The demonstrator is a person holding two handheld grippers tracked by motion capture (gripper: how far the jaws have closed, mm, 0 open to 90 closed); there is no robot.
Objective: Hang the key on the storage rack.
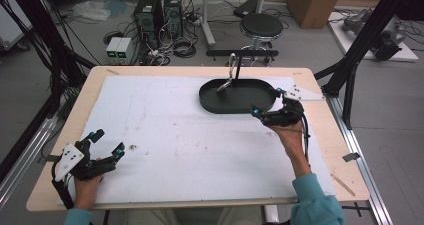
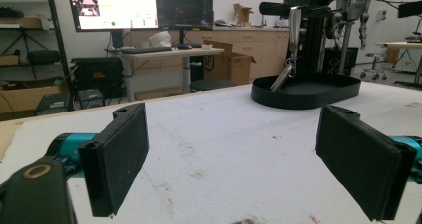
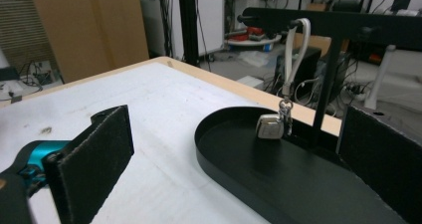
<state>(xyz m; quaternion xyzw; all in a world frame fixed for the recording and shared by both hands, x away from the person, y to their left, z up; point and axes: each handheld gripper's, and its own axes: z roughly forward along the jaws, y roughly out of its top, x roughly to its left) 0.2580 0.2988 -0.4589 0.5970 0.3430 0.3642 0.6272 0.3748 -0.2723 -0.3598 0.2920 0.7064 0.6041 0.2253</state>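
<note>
A key fob [image 3: 270,126] on a pale strap [image 3: 296,55] is suspended from the crossbar [image 3: 343,21] of a black T-shaped stand [image 1: 238,65]. The strap is looped over the crossbar, and the fob hangs down into an oval black tray [image 1: 237,105], at the tray's far side, just left of the stand's upright post. Whether the fob rests on the tray floor cannot be told. The tray is positioned on the white mat [image 1: 165,135] toward the far right of the table [image 1: 320,130].

The right gripper [image 1: 268,104] is held at the near right rim of the tray — its jaws are spread wide, with nothing between the pads. In the right gripper view, the tray and the hanging fob are seen between the two pads [image 3: 99,159], well apart from them.

The left gripper [image 1: 107,144] is located at the near left corner of the mat, well apart from the tray. Its jaws are likewise spread — no object is held.
</note>
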